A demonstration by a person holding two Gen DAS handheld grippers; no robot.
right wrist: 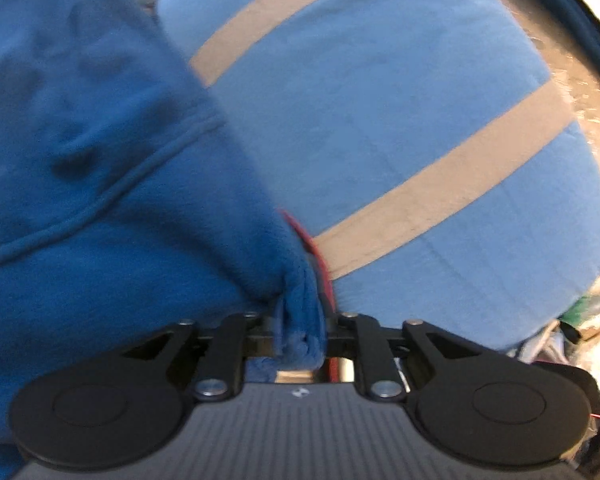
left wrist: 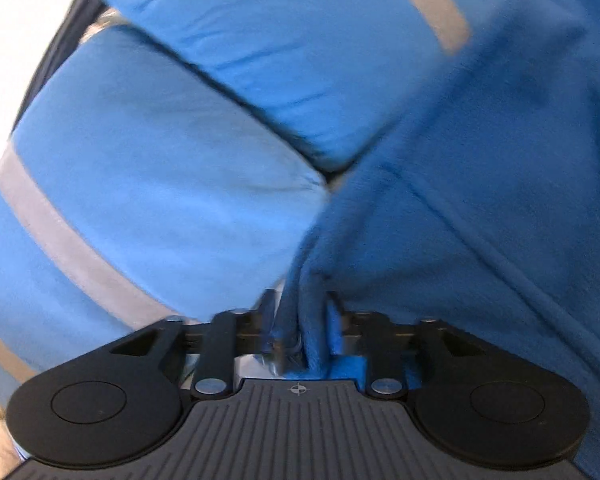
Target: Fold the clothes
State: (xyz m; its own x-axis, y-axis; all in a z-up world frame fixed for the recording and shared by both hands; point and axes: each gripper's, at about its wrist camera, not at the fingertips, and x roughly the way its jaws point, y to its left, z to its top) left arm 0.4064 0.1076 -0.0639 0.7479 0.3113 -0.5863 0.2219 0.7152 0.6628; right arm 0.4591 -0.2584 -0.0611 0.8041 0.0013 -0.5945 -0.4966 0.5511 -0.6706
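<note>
A deep blue fleece garment [left wrist: 480,184] fills the right half of the left wrist view, with a raised seam running down it. My left gripper [left wrist: 300,320] is shut on a bunched fold of this fleece. In the right wrist view the same blue fleece garment [right wrist: 100,184] covers the left half. My right gripper [right wrist: 300,332] is shut on a gathered edge of it, and a thin red strip [right wrist: 316,252] runs beside that edge. The fingertips of both grippers are buried in cloth.
Under the garment lie light blue cushions with tan stripes [left wrist: 140,184], [right wrist: 400,128]. A second cushion [left wrist: 284,52] sits behind in the left wrist view. A pale shaggy surface [right wrist: 596,128] and some clutter [right wrist: 572,332] show at the right edge.
</note>
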